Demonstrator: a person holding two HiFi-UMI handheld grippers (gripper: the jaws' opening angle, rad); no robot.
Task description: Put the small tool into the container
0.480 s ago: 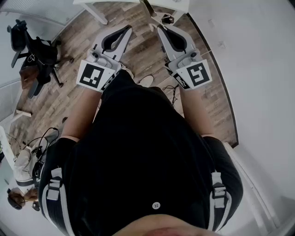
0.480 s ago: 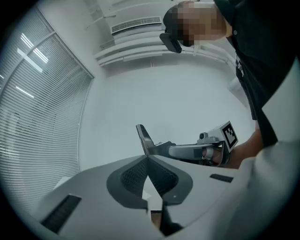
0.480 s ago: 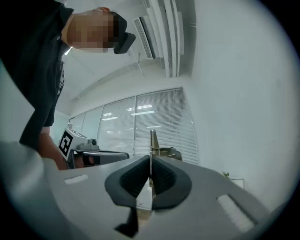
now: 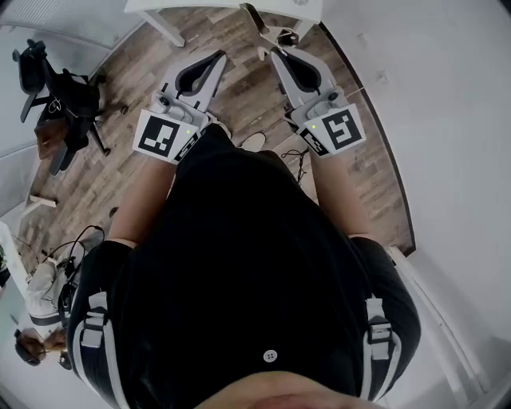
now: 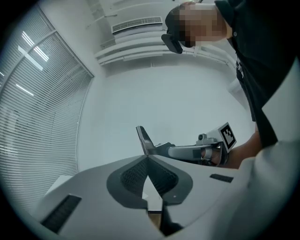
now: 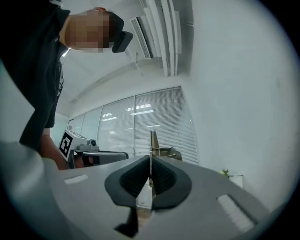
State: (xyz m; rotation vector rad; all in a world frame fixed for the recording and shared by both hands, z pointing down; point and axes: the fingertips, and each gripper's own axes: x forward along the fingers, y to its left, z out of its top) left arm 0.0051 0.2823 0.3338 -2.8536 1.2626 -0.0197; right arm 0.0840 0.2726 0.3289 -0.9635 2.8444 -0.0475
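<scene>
— small tool, container?
— can't tell where; no view shows either.
— your claws?
— my left claw (image 5: 147, 158) is pinched right together, nothing in it. my right claw (image 6: 150, 158) the same, empty. both tips just short of the white table (image 4: 170, 29), over wood floor (image 4: 239, 92).
— else?
— black chair (image 4: 60, 96), well left of the table.

The person's black shirt (image 4: 239, 272) fills the middle of the head view and hides the wood-plank floor (image 4: 120, 176) under it. The white table (image 4: 184, 5) is cut off by the top edge; its top does not show. A small dark thing (image 4: 289, 34) below its edge is too small to tell. In the left gripper view, the grey left gripper (image 5: 146, 158) blocks the lower half; only a sliver shows between its fingers (image 5: 131, 177).
</scene>
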